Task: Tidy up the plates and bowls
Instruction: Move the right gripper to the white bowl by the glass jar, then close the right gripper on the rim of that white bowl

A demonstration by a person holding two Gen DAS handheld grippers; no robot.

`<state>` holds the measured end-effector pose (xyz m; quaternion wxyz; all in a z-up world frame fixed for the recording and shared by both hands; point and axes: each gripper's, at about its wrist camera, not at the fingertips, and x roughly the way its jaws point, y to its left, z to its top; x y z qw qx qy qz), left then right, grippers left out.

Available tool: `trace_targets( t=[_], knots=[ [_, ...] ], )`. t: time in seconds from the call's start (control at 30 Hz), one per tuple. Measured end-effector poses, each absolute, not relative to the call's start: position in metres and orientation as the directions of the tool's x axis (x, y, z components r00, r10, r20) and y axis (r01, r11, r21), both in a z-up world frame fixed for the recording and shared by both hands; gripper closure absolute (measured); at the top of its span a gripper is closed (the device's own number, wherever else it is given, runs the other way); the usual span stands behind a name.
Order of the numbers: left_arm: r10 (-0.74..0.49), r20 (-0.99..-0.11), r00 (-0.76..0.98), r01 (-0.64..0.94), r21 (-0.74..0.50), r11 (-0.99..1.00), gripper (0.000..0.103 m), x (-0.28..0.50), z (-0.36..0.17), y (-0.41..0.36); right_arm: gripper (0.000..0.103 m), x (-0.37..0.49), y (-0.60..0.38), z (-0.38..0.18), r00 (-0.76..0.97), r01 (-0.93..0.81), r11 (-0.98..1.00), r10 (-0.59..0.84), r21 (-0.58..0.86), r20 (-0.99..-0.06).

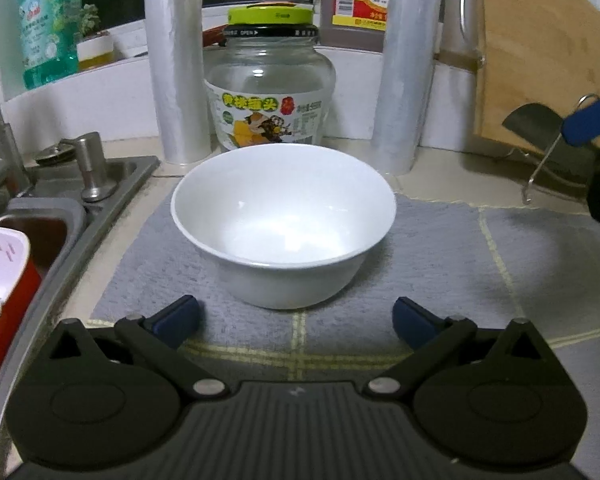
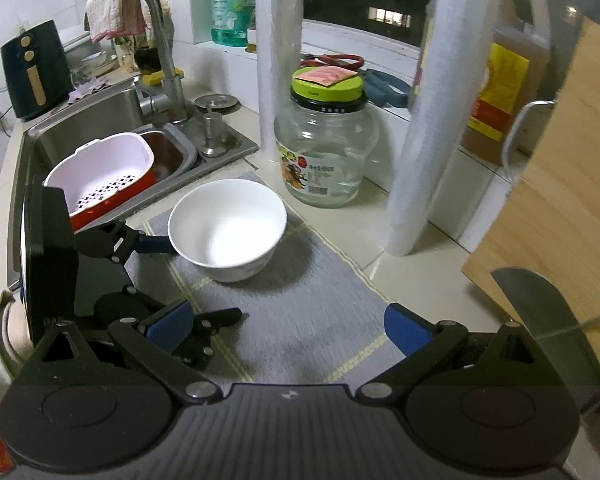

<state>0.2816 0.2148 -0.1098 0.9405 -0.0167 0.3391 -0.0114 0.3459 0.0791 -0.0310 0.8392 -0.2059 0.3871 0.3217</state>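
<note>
A white bowl stands upright and empty on a grey mat on the counter. My left gripper is open, its blue pads just in front of the bowl and wider than its base, not touching it. In the right wrist view the bowl sits ahead to the left, with the left gripper beside it. My right gripper is open and empty above the mat, short of the bowl.
A glass jar with a green lid stands behind the bowl between two plastic-wrap rolls. The sink with a white and red colander lies to the left. A wooden cutting board and a metal rack stand at right.
</note>
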Motion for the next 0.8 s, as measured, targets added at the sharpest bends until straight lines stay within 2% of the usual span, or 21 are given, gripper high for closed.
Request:
trace_targets(
  t=[0.3, 0.57, 0.8],
  knots=[
    [0.000, -0.635, 0.773, -0.021, -0.026, 0.999, 0.001, 0.283, -0.108, 0.215, 0.000, 0.370, 0.099, -0.041, 0.445, -0.738, 0.673, 0.422, -0.056, -0.790],
    [0.020, -0.570, 0.822, -0.033, -0.013, 0.999, 0.001, 0.277, -0.099, 0.216, 0.000, 0.398, 0.120, -0.052, 0.377, -0.776, 0.630, 0.493, 0.023, -0.784],
    [0.030, -0.545, 0.838, -0.040, -0.007, 0.999, 0.003, 0.279, -0.095, 0.219, 0.006, 0.420, 0.142, -0.067, 0.332, -0.803, 0.594, 0.517, 0.051, -0.789]
  ],
)
